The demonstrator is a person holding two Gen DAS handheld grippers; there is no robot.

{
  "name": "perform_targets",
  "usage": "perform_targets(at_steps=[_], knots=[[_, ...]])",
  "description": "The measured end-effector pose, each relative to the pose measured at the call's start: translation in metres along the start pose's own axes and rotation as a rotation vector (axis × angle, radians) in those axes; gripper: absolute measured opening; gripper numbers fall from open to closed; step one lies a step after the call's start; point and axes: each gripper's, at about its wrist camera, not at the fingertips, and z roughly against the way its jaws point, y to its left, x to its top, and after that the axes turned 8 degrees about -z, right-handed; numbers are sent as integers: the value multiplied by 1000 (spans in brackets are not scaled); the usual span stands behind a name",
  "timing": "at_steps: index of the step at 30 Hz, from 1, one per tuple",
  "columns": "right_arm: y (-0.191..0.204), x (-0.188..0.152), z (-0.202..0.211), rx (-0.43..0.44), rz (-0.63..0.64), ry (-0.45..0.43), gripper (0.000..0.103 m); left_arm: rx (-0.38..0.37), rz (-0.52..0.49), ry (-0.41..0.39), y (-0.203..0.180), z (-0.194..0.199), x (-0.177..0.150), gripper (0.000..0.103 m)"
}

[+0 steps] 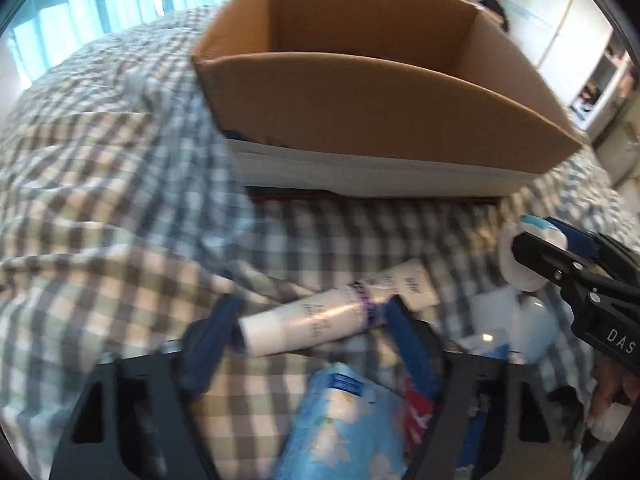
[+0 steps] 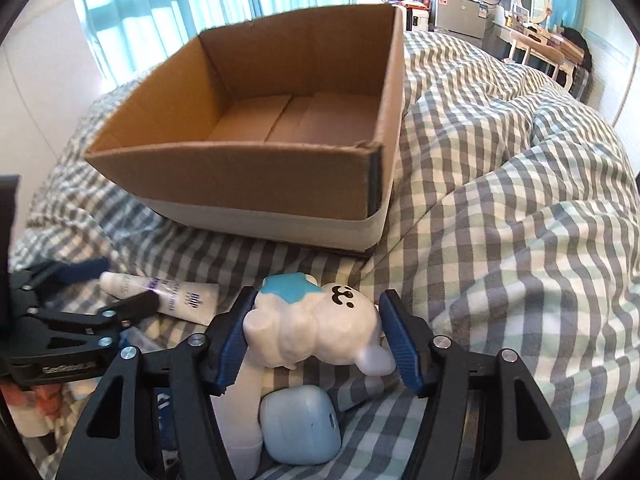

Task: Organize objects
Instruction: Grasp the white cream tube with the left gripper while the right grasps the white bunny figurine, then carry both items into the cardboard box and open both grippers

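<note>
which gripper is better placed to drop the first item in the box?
Likely right. The right gripper already brackets the white toy figure, with the empty cardboard box straight ahead. The left gripper only straddles the white tube, jaws open, its view blurred.

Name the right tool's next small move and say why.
Probably close the right tool on the white toy. Its pads bracket the toy, the right one apart from it, and the box ahead is empty.

bright daylight through the curtains (image 2: 168, 12); left view motion-blurred, right sharper, fisheye edges bent and dark
</note>
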Motion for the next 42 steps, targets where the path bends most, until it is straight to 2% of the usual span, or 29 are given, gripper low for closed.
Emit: perform_targets(at_steps=[1,4,8,14,20,27,32,35,42], knots=[[-1,0,4,9,-2,-3,62,-6,-5,3,-2,0,0,65],[-4,-3,16,21,-4,-24,62,-47,-24,8,-8,3,-3,44],[-9,-5,29,35,-12,-44,62,-23,-70,3,-19,9,-6,35],[-13,-10,35,37,-16,-60,62,41,-205,-11,-51,24,-10,26],[-12,-12,36,31,-6,-60,62,13,-227,16,-50,21,-5,25],[-12,-13,32,12,-6,-52,62,-105,-156,101,-37,-11,23,26],[-7,-14,32,3,11,-57,62,-47,-210,30,-41,-3,19,25],[-2,-15,38,-8,37,-77,62,2,-199,-14,-46,12,13,24],[15,-18,60,-30,93,-121,62,65,-150,-101,-32,63,6,19]])
